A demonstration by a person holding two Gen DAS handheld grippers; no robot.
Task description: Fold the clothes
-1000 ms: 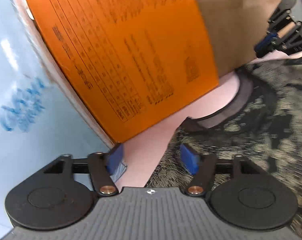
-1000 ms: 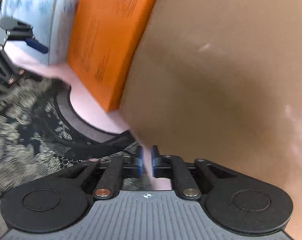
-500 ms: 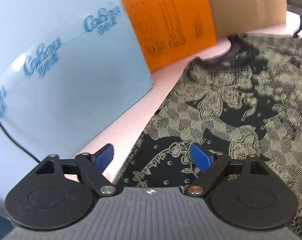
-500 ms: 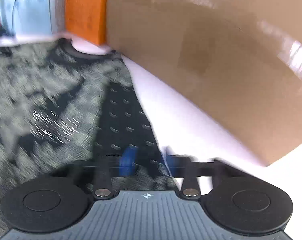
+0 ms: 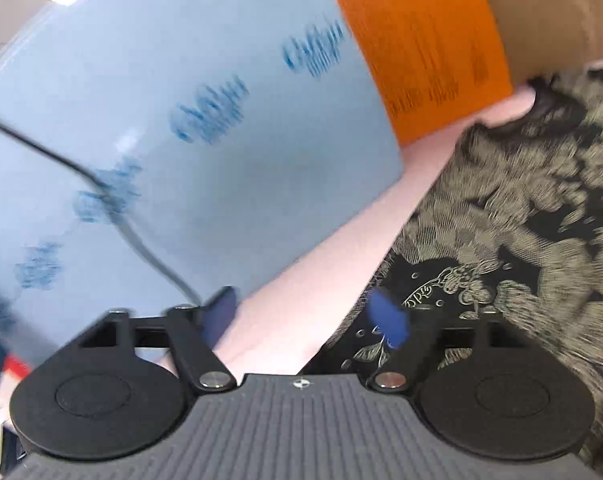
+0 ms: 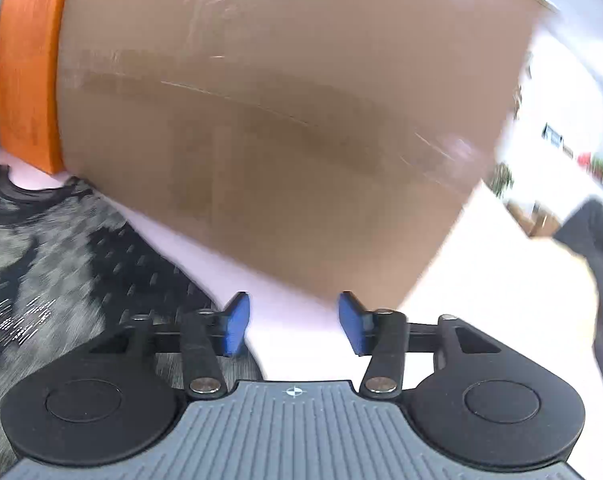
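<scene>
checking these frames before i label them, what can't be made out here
- Print on the blue box, left wrist view: smeared by motion blur, unreadable.
- Small text on the orange box, left wrist view: blurred.
- Patterned shirt: cut off by the frame edge in both views, so its full outline and any folds are unknown.
- Room behind the cardboard box, right wrist view: overexposed and blurred.

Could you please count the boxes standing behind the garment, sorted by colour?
Blue box: 1
Orange box: 1
Brown box: 1
Total: 3 boxes
</scene>
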